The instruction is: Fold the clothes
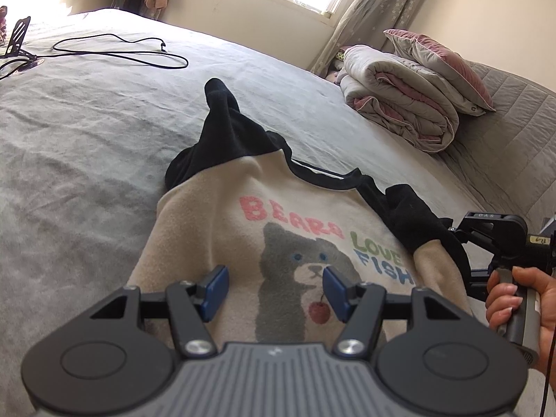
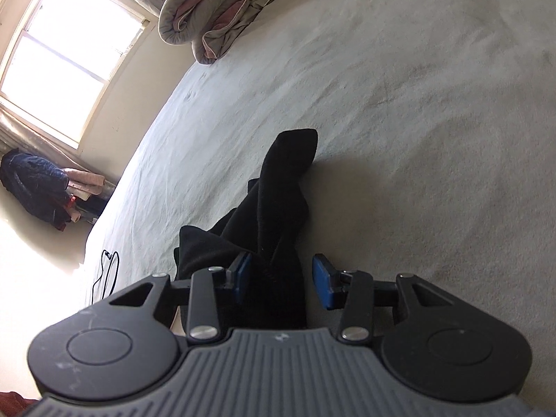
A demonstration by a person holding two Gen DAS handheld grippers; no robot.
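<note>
A beige fleece sweater [image 1: 222,215] with black sleeves, a grey bear print and "BEARS LOVE FISH" lettering lies face up on the grey bed [image 1: 87,146]. My left gripper [image 1: 274,290] is open and hovers over the lower chest, pads either side of the bear. One black sleeve [image 1: 222,118] stretches away toward the far side. My right gripper [image 2: 283,279] is open with its pads straddling the other black sleeve [image 2: 278,208], which lies bunched on the bed. The right gripper's body [image 1: 493,239] also shows at the sweater's right side, held by a hand.
A folded grey and pink quilt [image 1: 399,104] with a pillow lies at the bed's far right. A black cable [image 1: 121,52] and a black stand [image 1: 17,40] lie at the far left. Window [image 2: 69,52] and hanging clothes [image 2: 38,184] are beyond the bed.
</note>
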